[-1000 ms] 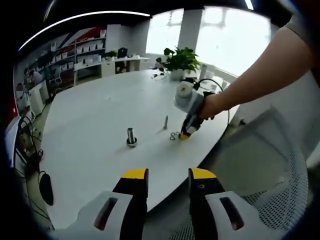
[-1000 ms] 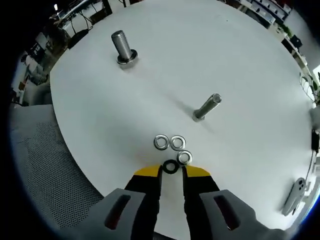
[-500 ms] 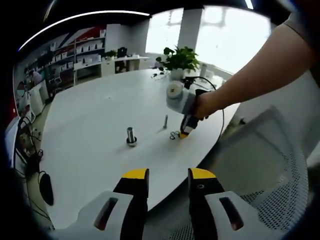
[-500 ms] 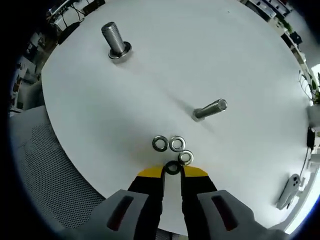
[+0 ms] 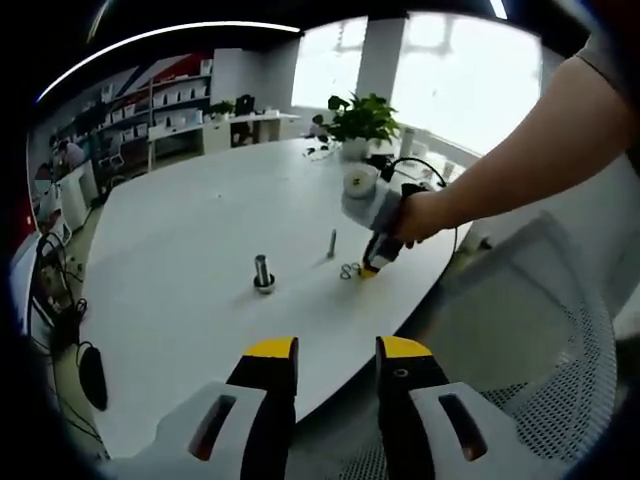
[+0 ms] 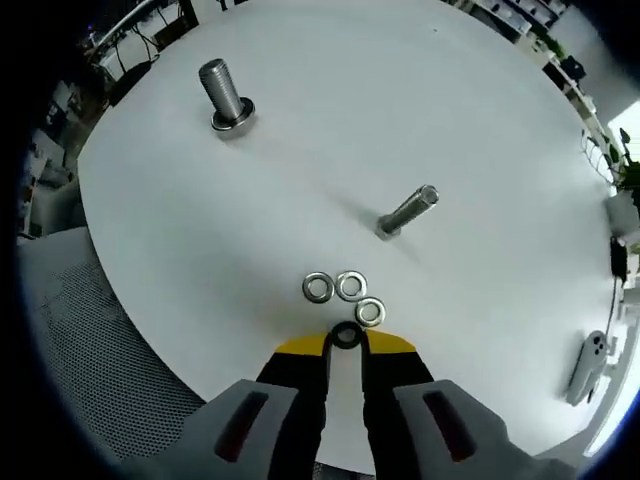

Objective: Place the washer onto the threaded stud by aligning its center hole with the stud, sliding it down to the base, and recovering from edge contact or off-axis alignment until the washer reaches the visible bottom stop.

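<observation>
In the right gripper view, the right gripper [image 6: 345, 345] has its yellow-tipped jaws pinching a dark washer [image 6: 346, 335] at the near edge of the round white table [image 6: 480, 150]. Just past the jaw tips, toward 12 o'clock, three silvery washers [image 6: 345, 292] lie flat in a tight cluster, the nearest one just beside the dark washer. Beyond them, at about 1 o'clock, the slim threaded stud [image 6: 407, 211] stands on the tabletop, and well apart at 11 o'clock stands a thicker bolt [image 6: 222, 95] on a wide base. In the left gripper view, the left gripper [image 5: 336, 352] hangs off the table edge with its jaws spread and nothing between them; a hand [image 5: 418, 215] holds the other gripper down at the washers, near the stud at 12 o'clock. A potted plant [image 5: 360, 122] sits at the table's far side.
</observation>
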`<state>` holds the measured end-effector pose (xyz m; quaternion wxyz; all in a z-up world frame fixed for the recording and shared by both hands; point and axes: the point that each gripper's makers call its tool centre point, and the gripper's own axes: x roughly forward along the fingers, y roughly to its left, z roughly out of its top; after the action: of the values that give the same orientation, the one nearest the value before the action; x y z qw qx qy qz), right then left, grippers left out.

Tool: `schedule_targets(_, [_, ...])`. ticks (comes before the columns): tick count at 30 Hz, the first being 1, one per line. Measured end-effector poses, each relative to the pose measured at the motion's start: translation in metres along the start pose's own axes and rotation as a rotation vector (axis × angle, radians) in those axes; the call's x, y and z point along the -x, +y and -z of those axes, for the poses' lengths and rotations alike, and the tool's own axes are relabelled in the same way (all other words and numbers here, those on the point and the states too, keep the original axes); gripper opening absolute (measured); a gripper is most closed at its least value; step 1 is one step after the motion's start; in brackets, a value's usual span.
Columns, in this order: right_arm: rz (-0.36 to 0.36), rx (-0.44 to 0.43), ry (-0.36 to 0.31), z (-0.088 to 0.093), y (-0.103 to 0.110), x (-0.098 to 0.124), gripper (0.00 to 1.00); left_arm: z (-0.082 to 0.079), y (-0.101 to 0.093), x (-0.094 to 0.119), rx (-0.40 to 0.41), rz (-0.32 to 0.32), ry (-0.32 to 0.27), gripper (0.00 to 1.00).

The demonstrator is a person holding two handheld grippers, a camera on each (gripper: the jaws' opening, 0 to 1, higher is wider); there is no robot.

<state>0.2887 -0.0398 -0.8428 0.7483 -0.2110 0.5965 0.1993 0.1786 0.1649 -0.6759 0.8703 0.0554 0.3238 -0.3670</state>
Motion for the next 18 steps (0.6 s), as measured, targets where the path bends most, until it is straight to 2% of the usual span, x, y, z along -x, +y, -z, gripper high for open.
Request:
schedule_targets(5, [0.017, -0.006, -0.034, 0.001, 0.004, 0.002, 0.14, -0.001, -0.001, 0.0, -0.004, 0.003, -0.003, 0.29])
schedule_targets(12, [0.001, -0.023, -0.015, 0.001, 0.006, 0.003, 0.13, 0.0, -0.002, -0.001, -0.01, 0.008, 0.001, 0.29])
schedule_targets(14, [-0.003, -0.027, -0.06, -0.007, 0.01, 0.006, 0.13, -0.001, -0.001, -0.001, -0.008, 0.006, -0.003, 0.29])
schedule_targets(18, [-0.016, -0.017, -0.042, -0.005, 0.016, 0.007, 0.13, -0.002, -0.001, 0.0, -0.006, 0.007, -0.005, 0.29])
